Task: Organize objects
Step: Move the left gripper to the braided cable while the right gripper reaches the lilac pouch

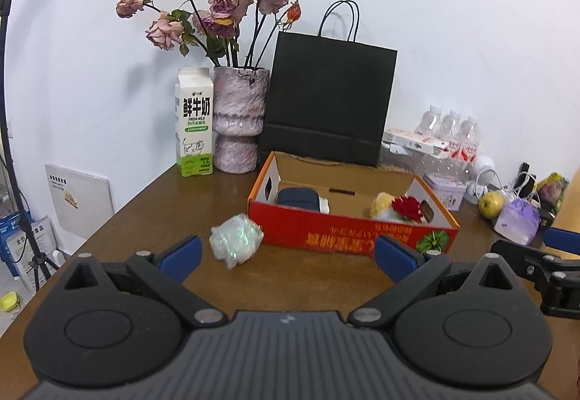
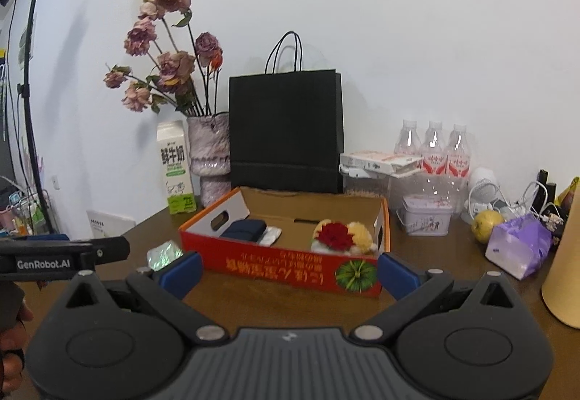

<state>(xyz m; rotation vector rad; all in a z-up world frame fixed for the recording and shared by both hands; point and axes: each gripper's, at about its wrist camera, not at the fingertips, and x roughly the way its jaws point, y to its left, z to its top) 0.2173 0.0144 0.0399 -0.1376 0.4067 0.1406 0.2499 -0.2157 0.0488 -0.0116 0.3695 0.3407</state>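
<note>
The box (image 1: pixel 348 233) at frame center already holds a dark pouch (image 1: pixel 299 198) and flowers (image 1: pixel 406 207). The iridescent wrapper (image 1: pixel 235 238) remains on the bench (image 1: pixel 290 276). Both claws, left (image 1: pixel 286 255) and right (image 2: pixel 288 271), are open and empty.

Two low wrist views, shared box (image 1: pixel 348 229)

Three water bottles (image 2: pixel 433 149), one box (image 2: pixel 286 260)
</note>
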